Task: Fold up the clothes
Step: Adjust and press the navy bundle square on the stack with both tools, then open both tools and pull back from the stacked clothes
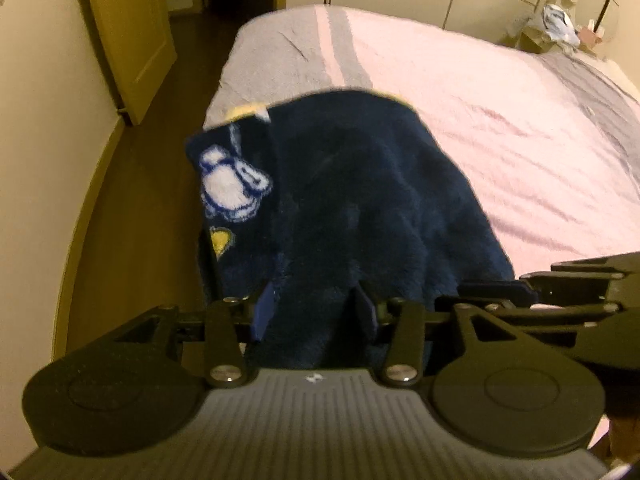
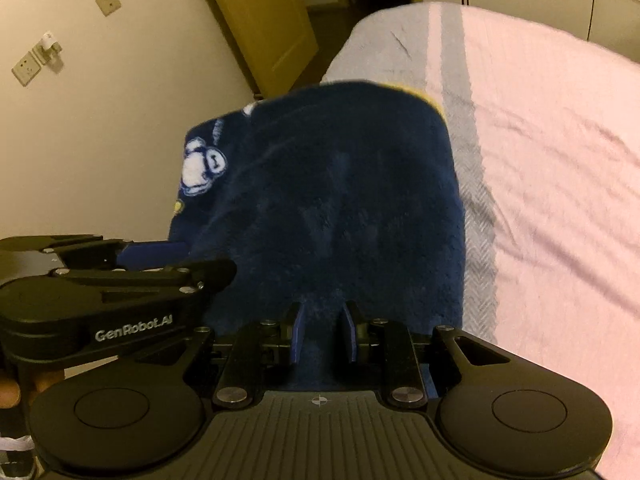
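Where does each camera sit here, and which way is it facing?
Left wrist: on the left hand-held gripper, looking along its fingers at the navy fleece garment it grips, over the bed; the right hand-held gripper shows at the right edge.
Right wrist: on the right hand-held gripper, facing the same garment and bed; the left gripper and fingers of a hand show at left.
Shared: garment, bed, yellow door.

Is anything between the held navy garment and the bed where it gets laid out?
Nothing visible. The left gripper and right gripper both clamp the navy fleece garment, and the pink bedspread beyond it shows no other object in the way.
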`<state>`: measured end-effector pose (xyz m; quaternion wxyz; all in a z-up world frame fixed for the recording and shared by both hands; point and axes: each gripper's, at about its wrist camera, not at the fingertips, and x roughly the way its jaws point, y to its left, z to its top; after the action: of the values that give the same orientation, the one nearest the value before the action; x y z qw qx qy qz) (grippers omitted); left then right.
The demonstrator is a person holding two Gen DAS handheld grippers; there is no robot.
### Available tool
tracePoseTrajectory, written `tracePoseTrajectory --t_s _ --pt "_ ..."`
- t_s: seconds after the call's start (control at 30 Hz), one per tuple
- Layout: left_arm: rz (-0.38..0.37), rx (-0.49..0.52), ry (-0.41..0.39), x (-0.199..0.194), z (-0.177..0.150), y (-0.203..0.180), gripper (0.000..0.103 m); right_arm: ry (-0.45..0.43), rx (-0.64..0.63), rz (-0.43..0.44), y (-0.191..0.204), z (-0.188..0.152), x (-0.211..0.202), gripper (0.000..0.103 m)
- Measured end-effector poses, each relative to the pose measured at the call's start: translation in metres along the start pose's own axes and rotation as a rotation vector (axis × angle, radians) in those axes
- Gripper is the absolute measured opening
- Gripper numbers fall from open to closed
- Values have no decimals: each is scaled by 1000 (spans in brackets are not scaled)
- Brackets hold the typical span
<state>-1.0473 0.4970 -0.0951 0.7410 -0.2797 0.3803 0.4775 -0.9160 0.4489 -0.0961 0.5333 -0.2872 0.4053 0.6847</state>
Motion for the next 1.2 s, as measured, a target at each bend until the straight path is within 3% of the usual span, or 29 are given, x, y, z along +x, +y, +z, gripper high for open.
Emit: tracePoseTrajectory --t_s 0.13,0.33,0.47,0.67,0.77,1.2 --pt "-19 -6 -32 -23 -4 -4 38 -55 -19 18 3 -4 -28 24" --pt "30 -5 37 -8 -26 -15 37 41 19 16 -6 -19 -1 24" --pt "53 -26 34 -20 -31 -19 39 16 5 10 -4 -18 -23 25" --pt "120 -41 36 -43 -43 -30 45 43 13 -34 -2 -23 -48 49" --pt "134 -47 43 -52 -51 -32 47 60 30 -52 -1 -35 -62 55" --pt "182 -71 79 -83 -87 -34 49 97 38 -110 15 -71 -65 60"
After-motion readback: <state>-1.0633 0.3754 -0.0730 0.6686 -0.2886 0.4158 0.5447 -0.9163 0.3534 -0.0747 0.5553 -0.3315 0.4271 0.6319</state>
